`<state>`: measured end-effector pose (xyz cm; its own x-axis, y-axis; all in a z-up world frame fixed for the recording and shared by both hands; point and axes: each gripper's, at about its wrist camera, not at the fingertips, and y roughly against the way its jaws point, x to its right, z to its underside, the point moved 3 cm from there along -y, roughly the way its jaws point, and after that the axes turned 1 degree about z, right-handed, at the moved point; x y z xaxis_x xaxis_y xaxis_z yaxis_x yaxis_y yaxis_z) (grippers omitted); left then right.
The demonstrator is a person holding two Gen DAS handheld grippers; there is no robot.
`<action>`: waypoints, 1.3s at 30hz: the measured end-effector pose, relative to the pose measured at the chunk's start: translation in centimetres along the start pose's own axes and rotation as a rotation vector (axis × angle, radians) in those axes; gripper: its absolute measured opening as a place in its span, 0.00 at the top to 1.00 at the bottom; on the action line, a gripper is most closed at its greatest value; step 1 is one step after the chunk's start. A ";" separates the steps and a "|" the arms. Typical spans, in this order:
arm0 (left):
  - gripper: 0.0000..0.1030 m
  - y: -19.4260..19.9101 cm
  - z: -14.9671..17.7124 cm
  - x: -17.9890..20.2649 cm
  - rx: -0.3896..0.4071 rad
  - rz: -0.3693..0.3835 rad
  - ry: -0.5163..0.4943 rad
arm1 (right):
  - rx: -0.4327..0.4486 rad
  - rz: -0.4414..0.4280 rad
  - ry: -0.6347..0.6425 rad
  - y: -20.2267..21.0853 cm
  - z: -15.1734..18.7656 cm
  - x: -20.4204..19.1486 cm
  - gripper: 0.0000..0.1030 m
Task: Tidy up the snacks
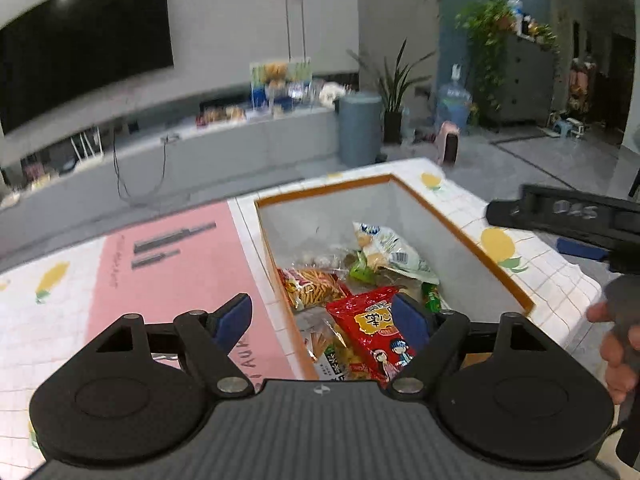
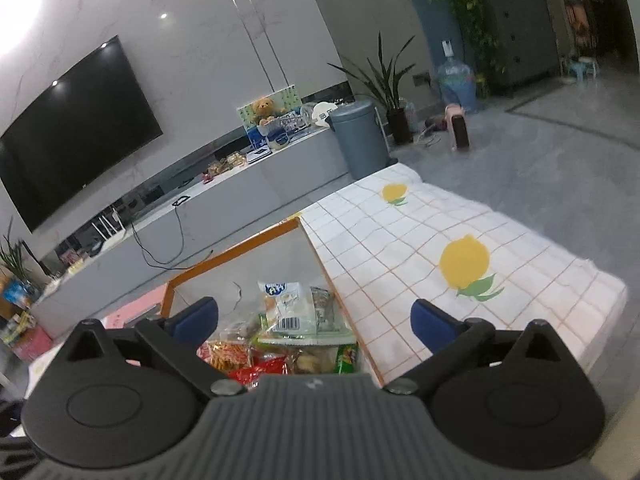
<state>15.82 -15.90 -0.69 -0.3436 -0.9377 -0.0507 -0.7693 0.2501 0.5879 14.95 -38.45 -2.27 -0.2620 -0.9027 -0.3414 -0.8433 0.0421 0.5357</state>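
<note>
Snacks heaped in orange-rimmed bin [image 1: 424,200]. Left gripper [image 1: 322,318] spread, empty, nearest red pack [image 1: 370,330], just ahead-right, long axis near-far. Right gripper [image 2: 314,320] spread too; we judge left grabs.

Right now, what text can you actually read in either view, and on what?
"045" (roughly): embossed on the right hand-held gripper, blurred.
"AUK" (partial): pink mat, near its edge by the left hand-held gripper.
Large yellow Chinese characters: red packet, not clear enough to quote.
Blue logo and barcode: white packet, too blurred.
Other snack packs in the box: unreadable.
</note>
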 end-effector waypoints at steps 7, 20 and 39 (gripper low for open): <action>0.03 3.5 1.3 -1.1 0.009 -0.015 0.090 | -0.130 -0.012 0.160 3.0 3.7 -3.7 0.03; 0.03 3.6 2.2 -2.9 -0.052 -0.077 0.163 | -0.215 0.125 0.189 4.2 7.4 -6.6 0.03; 0.03 3.7 3.3 -2.9 -0.047 -0.101 0.171 | -0.206 0.160 0.272 4.6 7.6 -7.0 0.03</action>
<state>12.16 -11.47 -1.00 -0.1660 -0.9858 0.0242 -0.7681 0.1447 0.6238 9.32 -28.68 -3.27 -0.2253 -0.9735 -0.0382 -0.6827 0.1298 0.7190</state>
